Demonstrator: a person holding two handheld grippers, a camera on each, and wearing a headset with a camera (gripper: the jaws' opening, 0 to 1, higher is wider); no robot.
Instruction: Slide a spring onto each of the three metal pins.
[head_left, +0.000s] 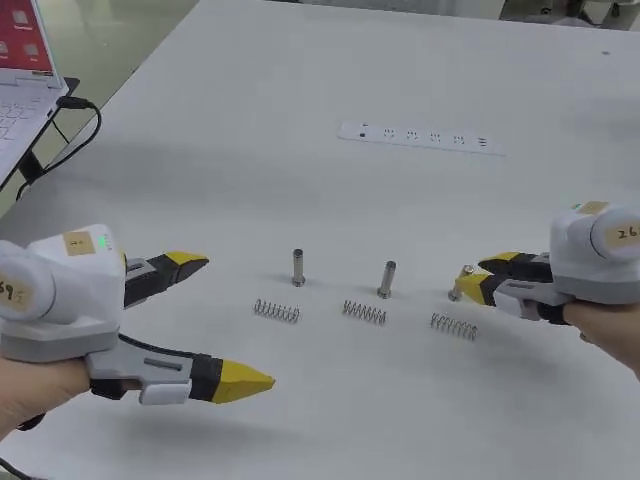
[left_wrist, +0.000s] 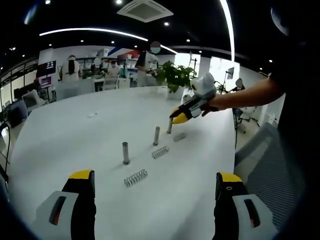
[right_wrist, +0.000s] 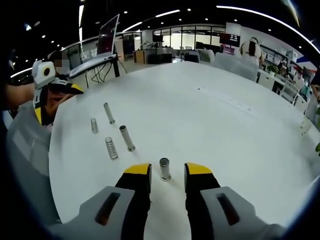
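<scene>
3 metal pins stand upright in a row on the white table (head_left: 300, 90): left pin (head_left: 298, 267), middle pin (head_left: 387, 279), right pin (right_wrist: 164, 169). 1 spring lies on its side just in front of each: left spring (head_left: 276, 311), middle spring (head_left: 364, 313), right spring (head_left: 453, 326). No spring is on a pin; all 3 are left to do. Right gripper (right_wrist: 168, 172) sits low at the table, its fingers parted narrowly with the right pin between them. A sliver of gap shows on either side, so they bracket the pin without pinching it. Left gripper (head_left: 220, 320) hovers off the left end of the row, fingers spread wide, holding nothing. Handling, as a judgement: the springs look thin-wired, light and open-coiled. They will likely roll on the smooth top, kink under a hard squeeze, or shoot out if nipped at the very tip. Best hold is lightly across the coils near 1 end, leaving the other end free to go over a pin's head. The pins look free-standing on small feet; a sideways knock could topple them, so steady 1 low on the shaft. Room: bare table all round the row. Power strip (head_left: 420, 137) lies well beyond it, laptop (head_left: 25, 70) at the far left, both well apart from the work.
</scene>
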